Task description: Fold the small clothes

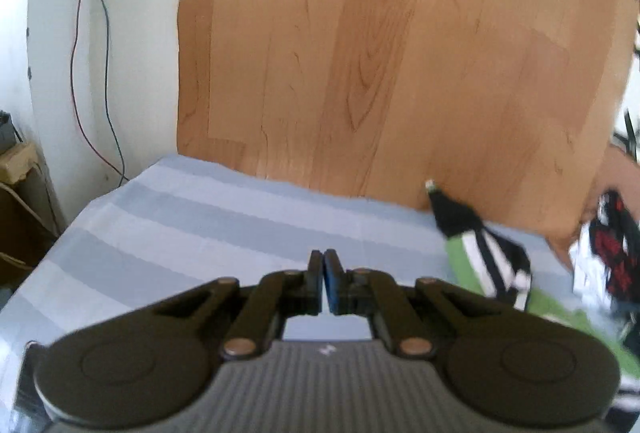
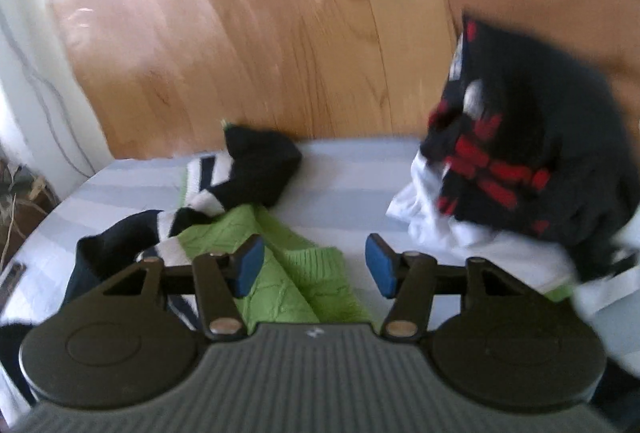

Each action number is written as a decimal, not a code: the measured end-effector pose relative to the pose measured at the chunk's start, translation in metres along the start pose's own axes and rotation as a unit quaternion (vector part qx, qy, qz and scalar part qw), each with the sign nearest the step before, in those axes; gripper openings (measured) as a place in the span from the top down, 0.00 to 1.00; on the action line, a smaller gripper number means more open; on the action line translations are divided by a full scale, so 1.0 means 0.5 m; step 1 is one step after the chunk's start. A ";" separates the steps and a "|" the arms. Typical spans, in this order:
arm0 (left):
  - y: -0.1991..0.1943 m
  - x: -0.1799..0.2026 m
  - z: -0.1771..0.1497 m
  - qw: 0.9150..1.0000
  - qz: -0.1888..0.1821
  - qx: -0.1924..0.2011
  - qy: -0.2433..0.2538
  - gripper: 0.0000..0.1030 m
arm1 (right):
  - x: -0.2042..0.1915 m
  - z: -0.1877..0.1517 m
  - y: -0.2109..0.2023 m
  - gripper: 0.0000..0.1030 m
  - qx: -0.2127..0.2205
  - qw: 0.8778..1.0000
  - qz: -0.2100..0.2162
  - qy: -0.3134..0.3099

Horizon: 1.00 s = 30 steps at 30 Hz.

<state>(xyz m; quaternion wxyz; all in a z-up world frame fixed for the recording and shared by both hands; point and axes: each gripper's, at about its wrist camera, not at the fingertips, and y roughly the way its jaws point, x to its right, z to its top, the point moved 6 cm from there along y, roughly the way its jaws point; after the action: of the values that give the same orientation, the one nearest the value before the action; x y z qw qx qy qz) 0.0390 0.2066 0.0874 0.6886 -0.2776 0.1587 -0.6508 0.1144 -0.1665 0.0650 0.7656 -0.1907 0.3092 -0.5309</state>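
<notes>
A green knit garment (image 2: 296, 273) lies on the blue-grey striped sheet (image 2: 340, 185), with a black-and-white striped piece (image 2: 240, 169) crumpled over its far and left side. My right gripper (image 2: 316, 265) hovers above the green knit with its blue pads (image 2: 376, 269) apart and nothing pressed between them. In the left wrist view my left gripper (image 1: 324, 273) is shut with nothing in it, above bare sheet (image 1: 192, 225). The same green garment (image 1: 464, 265) and the striped piece (image 1: 488, 249) lie to its right.
A heap of black, red and white clothes (image 2: 528, 161) sits at the right end of the sheet, also seen at the right edge (image 1: 612, 253) of the left wrist view. Wooden floor (image 1: 360, 53) lies beyond the far edge. Thin cables (image 1: 96, 65) run down the white wall at left.
</notes>
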 end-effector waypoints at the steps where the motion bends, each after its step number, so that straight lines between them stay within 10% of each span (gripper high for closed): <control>1: 0.003 0.018 -0.003 1.000 -0.004 -0.004 0.017 0.98 | -0.003 -0.001 0.006 0.43 0.002 1.000 0.005 0.011; 5: 0.048 0.171 0.005 0.993 -0.061 -0.016 0.105 0.92 | -0.001 -0.017 0.006 0.43 0.013 0.998 0.018 0.057; 10: 0.155 0.421 0.005 0.964 -0.118 -0.032 0.234 0.63 | 0.043 -0.038 0.010 0.43 0.009 0.996 0.000 0.093; 14: 0.302 0.531 -0.022 0.944 -0.077 -0.074 0.313 0.59 | 0.066 -0.051 0.031 0.42 -0.009 0.993 0.010 0.120; 18: 0.395 0.539 -0.052 0.936 -0.059 -0.131 0.322 0.89 | 0.049 -0.048 0.044 0.42 -0.010 0.994 0.023 0.106; 19: 0.386 0.532 -0.049 0.938 -0.064 -0.122 0.319 0.89 | 0.041 -0.048 0.049 0.43 -0.013 0.995 0.025 0.099; 21: 0.352 0.500 -0.030 0.948 -0.070 -0.093 0.297 0.91 | 0.023 -0.050 0.059 0.77 -0.020 0.997 0.022 0.072; 30: -0.042 -0.034 0.018 0.997 -0.047 0.052 0.015 0.98 | -0.025 -0.021 -0.020 0.84 0.071 0.997 -0.014 0.033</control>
<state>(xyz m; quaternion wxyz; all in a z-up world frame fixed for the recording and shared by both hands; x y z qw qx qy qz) 0.0255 0.2250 0.1045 0.6686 -0.2392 0.1217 -0.6935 0.0972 -0.1583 0.0670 0.7591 -0.1226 0.2930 -0.5682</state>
